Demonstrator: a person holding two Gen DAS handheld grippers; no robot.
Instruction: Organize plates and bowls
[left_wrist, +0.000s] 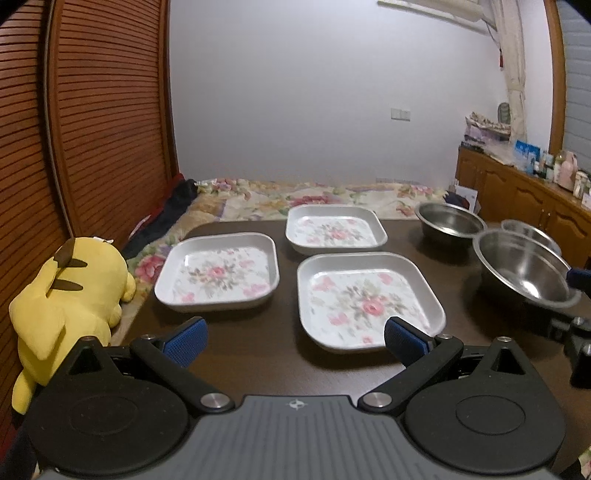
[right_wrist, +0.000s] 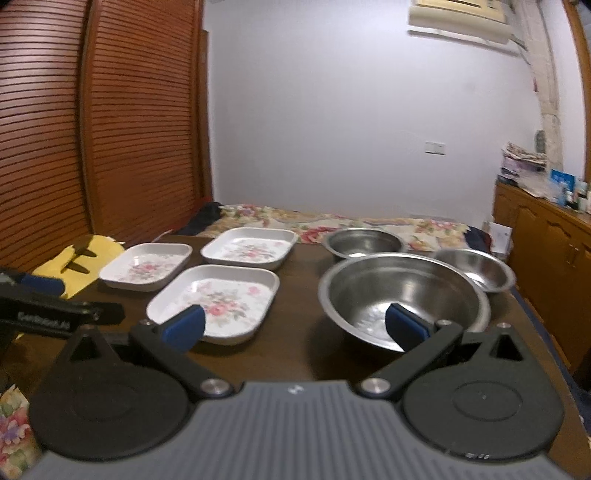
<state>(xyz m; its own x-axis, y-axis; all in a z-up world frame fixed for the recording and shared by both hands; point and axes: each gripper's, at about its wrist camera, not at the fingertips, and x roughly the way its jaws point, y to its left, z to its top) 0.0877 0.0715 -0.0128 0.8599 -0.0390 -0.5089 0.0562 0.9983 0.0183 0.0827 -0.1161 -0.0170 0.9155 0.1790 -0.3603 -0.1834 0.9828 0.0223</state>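
Note:
Three square white plates with pink flower prints lie on the dark table: a near one (left_wrist: 369, 299) (right_wrist: 214, 301), a left one (left_wrist: 218, 271) (right_wrist: 146, 266) and a far one (left_wrist: 335, 229) (right_wrist: 249, 247). Three steel bowls stand to the right: a large near bowl (right_wrist: 402, 295) (left_wrist: 524, 267), a far bowl (right_wrist: 364, 242) (left_wrist: 448, 219) and a small right bowl (right_wrist: 476, 267) (left_wrist: 530, 230). My left gripper (left_wrist: 295, 338) is open and empty, just before the near plate. My right gripper (right_wrist: 293, 328) is open and empty, between the near plate and the large bowl.
A yellow plush toy (left_wrist: 66, 295) lies off the table's left edge. A bed with a floral cover (left_wrist: 314, 194) lies behind the table. A slatted wooden wardrobe (left_wrist: 92, 110) stands on the left and a wooden cabinet (left_wrist: 524, 192) on the right.

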